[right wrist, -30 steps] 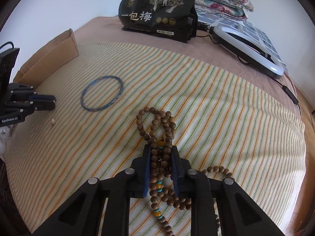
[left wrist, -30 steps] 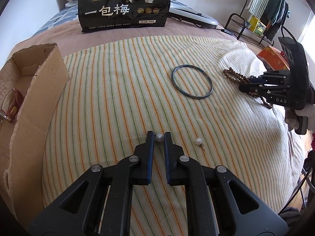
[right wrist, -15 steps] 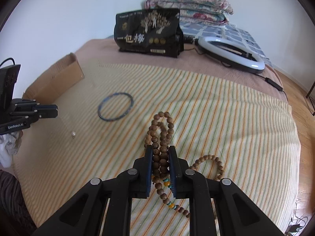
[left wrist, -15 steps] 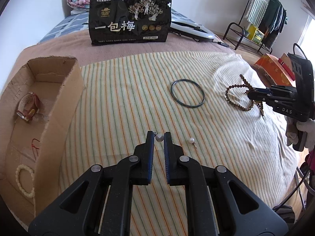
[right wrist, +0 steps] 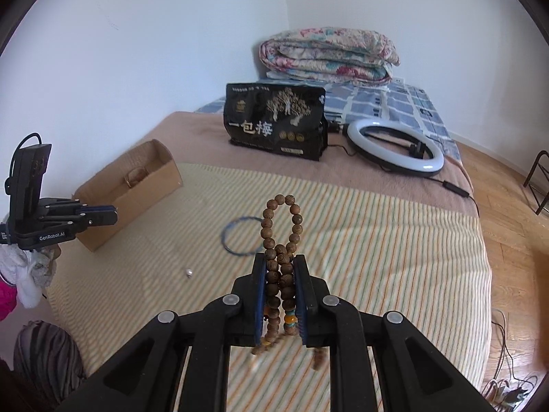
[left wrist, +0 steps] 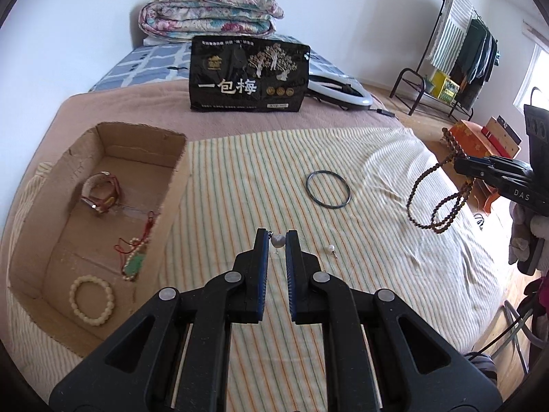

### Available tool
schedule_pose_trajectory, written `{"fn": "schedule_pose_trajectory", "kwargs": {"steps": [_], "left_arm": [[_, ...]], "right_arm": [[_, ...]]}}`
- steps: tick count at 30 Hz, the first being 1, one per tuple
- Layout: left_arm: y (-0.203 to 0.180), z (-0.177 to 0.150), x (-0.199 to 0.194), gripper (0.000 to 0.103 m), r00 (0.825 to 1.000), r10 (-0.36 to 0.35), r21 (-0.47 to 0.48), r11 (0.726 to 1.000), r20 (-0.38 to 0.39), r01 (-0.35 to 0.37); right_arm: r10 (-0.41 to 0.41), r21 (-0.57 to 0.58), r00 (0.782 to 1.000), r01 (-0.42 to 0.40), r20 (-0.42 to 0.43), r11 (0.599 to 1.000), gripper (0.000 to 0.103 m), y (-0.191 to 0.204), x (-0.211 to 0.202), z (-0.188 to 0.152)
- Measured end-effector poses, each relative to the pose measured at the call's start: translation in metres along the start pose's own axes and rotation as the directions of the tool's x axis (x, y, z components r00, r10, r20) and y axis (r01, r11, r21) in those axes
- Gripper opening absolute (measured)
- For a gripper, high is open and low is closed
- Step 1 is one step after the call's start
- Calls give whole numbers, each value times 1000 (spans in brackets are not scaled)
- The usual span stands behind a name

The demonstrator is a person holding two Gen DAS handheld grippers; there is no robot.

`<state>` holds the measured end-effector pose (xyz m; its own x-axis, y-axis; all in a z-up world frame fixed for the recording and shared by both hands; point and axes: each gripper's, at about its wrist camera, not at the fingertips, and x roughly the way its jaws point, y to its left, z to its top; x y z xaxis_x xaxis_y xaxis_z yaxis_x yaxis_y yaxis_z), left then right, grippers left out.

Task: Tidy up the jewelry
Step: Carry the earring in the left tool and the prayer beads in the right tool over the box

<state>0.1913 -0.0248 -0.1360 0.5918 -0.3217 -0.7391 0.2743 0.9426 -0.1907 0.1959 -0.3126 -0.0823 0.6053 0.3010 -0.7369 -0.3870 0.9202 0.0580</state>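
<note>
Holding two pieces aloft over striped yellow bedspread: small round white pearl earring nipped at very tips of left gripper; long brown wooden bead strand clamped between fingers of right gripper, loops dangling. Destination: open brown cardboard box, to the left, part-filled. Remaining on spread: second pearl earring, thin dark bangle. Risks: pearl, round and barely pinched, likely to squirt out and roll off; swinging loops liable to snag box wall or slide through pads
</note>
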Motion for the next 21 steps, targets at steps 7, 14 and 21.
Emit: {"fn": "schedule_pose_trajectory", "kwargs": {"steps": [7, 14, 21], "left_arm": [[17, -3, -27, 8, 999, 14, -21, 1000, 32, -13], [40, -9, -53, 8, 997, 44, -45, 998, 69, -41], [71, -15, -70, 8, 992, 88, -70, 994, 88, -82]], "right_arm": [[10, -23, 999, -9, 37, 1000, 13, 39, -20, 16], [45, -15, 998, -45, 47, 999, 13, 74, -21, 34], [109, -10, 992, -109, 69, 994, 13, 108, -18, 57]]}}
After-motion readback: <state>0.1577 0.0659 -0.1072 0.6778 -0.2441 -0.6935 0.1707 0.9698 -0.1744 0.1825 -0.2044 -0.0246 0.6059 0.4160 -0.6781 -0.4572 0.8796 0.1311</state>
